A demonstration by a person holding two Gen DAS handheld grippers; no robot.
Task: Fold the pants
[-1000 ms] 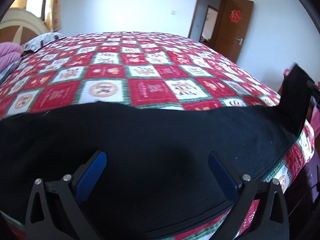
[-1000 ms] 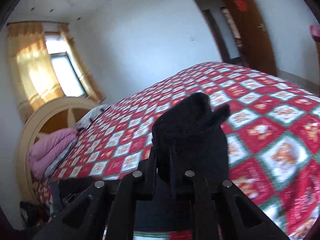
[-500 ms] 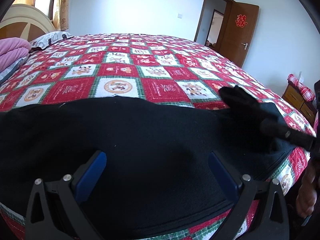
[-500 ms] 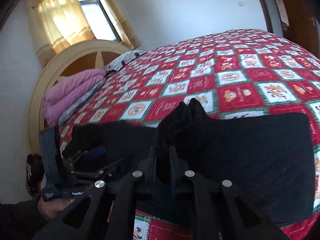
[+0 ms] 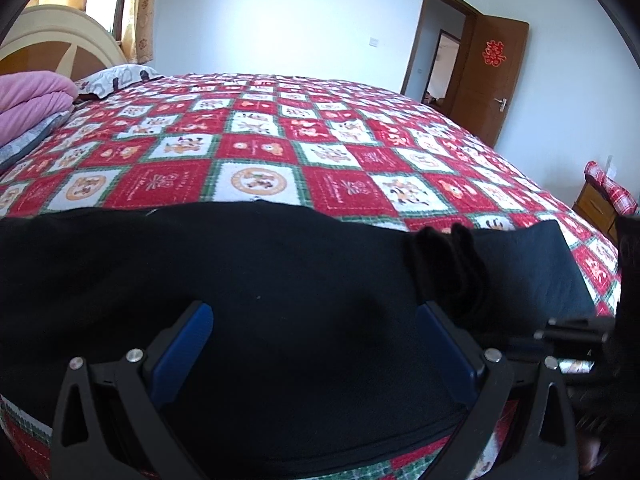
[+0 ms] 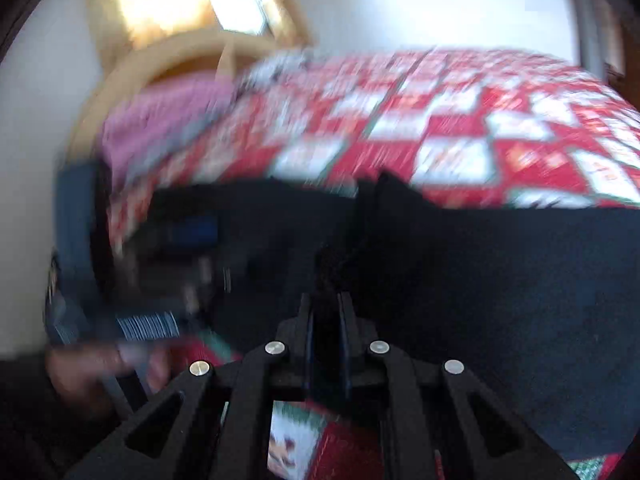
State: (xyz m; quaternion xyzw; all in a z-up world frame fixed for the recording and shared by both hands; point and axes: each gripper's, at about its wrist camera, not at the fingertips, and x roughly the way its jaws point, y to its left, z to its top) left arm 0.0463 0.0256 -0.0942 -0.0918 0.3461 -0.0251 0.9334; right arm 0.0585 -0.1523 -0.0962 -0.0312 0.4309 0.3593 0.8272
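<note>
Black pants (image 5: 280, 264) lie across the near edge of the bed. My left gripper (image 5: 314, 312) hovers just over them, open, its blue pads (image 5: 184, 344) wide apart with only flat cloth beneath. From the right, the right gripper (image 5: 568, 334) comes in holding a bunched end of the pants (image 5: 448, 264), folded back over the rest. The right wrist view is blurred; my right gripper (image 6: 327, 300) is shut on that black bunch (image 6: 376, 208), low over the pants (image 6: 500, 280). The left gripper (image 6: 192, 232) and a hand (image 6: 100, 364) show at its left.
The bed has a red, white and green checked quilt (image 5: 256, 148). A folded pink blanket (image 5: 28, 100) and a pillow (image 5: 116, 78) lie by the headboard (image 5: 52, 40) at far left. A brown door (image 5: 496, 80) and a low wooden cabinet (image 5: 600, 204) stand at right.
The right gripper brought the pants' end from high at the right down and leftward over the rest of the pants, ending close to the left gripper. The left gripper stayed put, open.
</note>
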